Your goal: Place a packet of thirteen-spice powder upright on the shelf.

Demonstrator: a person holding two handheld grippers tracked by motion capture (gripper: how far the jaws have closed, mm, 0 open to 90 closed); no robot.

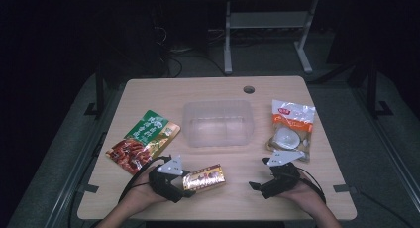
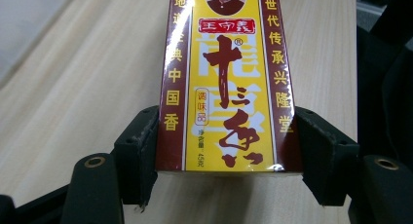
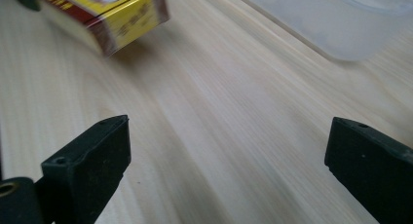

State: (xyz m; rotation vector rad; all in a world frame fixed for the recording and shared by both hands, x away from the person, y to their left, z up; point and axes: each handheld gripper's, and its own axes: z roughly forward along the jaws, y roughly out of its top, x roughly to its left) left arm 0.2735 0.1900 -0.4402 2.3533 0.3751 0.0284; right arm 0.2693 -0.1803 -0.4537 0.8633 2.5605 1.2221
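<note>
A yellow and dark-red seasoning box [image 1: 204, 177] with Chinese print is held just above the front of the wooden table [image 1: 148, 94]. My left gripper [image 1: 187, 182] is shut on the box's near end. In the left gripper view both black pads press the long sides of the box [image 2: 226, 87], and a shadow lies under it. My right gripper [image 1: 257, 187] rests low at the front right, its jaws wide apart with nothing between them. In the right gripper view the box's far end [image 3: 124, 19] hangs at the upper left.
A clear plastic tub [image 1: 218, 123] stands mid-table, its corner [image 3: 336, 19] at the upper right of the right gripper view. A green and red snack pouch [image 1: 143, 140] lies to its left, a white and orange food pack [image 1: 291, 130] to its right. A cable hole [image 1: 248, 89] is near the far edge.
</note>
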